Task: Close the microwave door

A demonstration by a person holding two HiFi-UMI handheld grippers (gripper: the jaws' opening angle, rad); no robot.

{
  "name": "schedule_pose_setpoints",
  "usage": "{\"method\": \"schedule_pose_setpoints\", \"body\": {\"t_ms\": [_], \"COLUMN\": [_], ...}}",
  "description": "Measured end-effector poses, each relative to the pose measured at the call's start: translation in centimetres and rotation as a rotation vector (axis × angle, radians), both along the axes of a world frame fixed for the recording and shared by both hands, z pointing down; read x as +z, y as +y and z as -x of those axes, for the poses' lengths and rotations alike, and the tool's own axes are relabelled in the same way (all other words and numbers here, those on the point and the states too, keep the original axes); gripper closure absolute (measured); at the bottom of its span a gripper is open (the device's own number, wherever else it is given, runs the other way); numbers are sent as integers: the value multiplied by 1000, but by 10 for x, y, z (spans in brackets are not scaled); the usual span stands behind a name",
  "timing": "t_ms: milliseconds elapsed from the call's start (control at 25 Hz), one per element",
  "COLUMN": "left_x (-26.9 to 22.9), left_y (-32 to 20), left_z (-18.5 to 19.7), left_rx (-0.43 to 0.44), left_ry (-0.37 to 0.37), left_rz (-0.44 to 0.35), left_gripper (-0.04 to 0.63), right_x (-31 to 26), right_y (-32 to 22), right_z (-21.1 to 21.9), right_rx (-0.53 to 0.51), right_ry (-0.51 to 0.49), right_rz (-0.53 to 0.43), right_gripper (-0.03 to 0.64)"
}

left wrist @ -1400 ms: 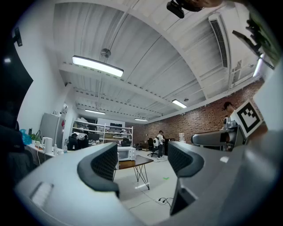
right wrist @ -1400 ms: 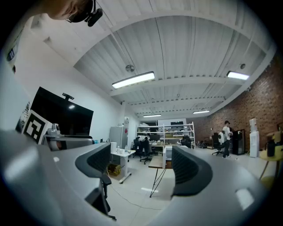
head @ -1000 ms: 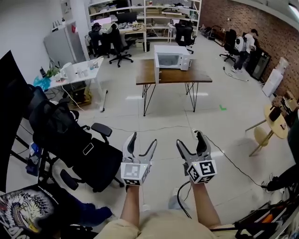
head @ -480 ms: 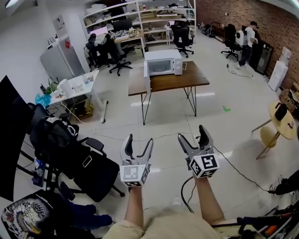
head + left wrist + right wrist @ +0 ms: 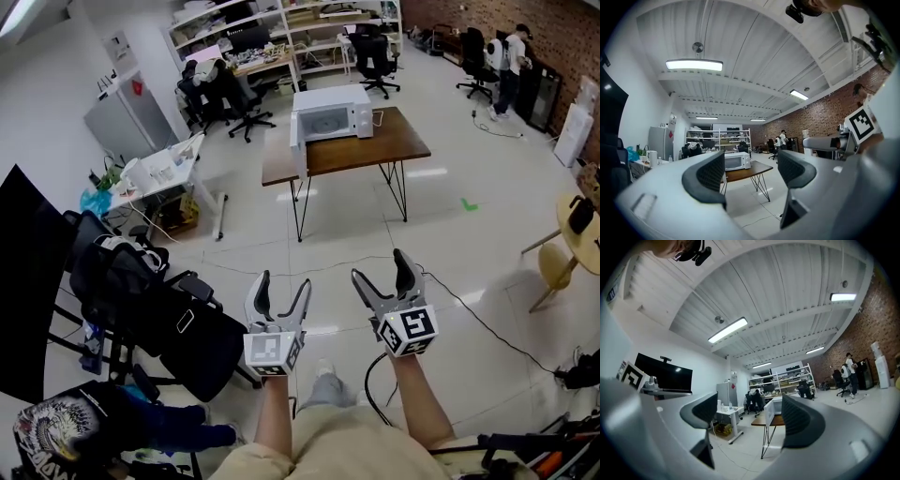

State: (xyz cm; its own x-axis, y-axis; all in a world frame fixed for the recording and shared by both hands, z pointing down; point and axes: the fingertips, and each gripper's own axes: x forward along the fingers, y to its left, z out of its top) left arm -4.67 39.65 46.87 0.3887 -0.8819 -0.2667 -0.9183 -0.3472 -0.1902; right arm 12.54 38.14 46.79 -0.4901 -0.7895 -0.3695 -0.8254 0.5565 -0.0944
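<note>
A white microwave (image 5: 333, 112) stands on a brown wooden table (image 5: 375, 148) far across the room. Its door (image 5: 299, 142) hangs swung out at the microwave's left corner. Both grippers are held out in front of me, well short of the table. My left gripper (image 5: 281, 285) is open and holds nothing; my right gripper (image 5: 379, 267) is open and empty too. The left gripper view frames the microwave (image 5: 737, 161) and the table (image 5: 746, 172) between its open pads. In the right gripper view the open door (image 5: 767, 414) shows edge-on beside the right pad.
A black office chair (image 5: 178, 328) with a bag on it stands close at my left. A cable (image 5: 469, 314) runs over the tiled floor at the right. A white desk (image 5: 164, 164) and a grey cabinet (image 5: 127, 117) stand left of the table; shelves and seated people are behind it.
The view has shifted as I walk: the table and microwave sit slightly larger and nearer. Both grippers stay open in the same pose.
</note>
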Motion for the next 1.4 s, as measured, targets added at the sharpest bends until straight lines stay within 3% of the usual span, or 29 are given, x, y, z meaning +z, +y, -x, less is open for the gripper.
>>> {"method": "schedule_pose_setpoints", "body": {"t_ms": [240,520,600,720,960,1400], "left_x": [37,29,27,24,25,31], "left_y": [-69,-143,-165,-210,-274,-375], "left_z": [1,12,23,47,96,174], "left_rx": [29,84,83,85,84,97], "left_ry": [33,3,-4,2,17,45], "left_rz": [49,39,70,6,-10,19], "left_gripper": [238,238,238,238,238,242], "right_x": [25,23,20,19,17,24], "right_y": [-55,-131,-155,-196,-262,-360], "right_z": [9,30,45,73,135,208], "right_rx": [2,37,34,19,-8,2], "right_ry": [24,35,39,56,94,107], "right_rz": [17,22,17,6,-11,32], "right_gripper": [200,202,202,204,204,207]}}
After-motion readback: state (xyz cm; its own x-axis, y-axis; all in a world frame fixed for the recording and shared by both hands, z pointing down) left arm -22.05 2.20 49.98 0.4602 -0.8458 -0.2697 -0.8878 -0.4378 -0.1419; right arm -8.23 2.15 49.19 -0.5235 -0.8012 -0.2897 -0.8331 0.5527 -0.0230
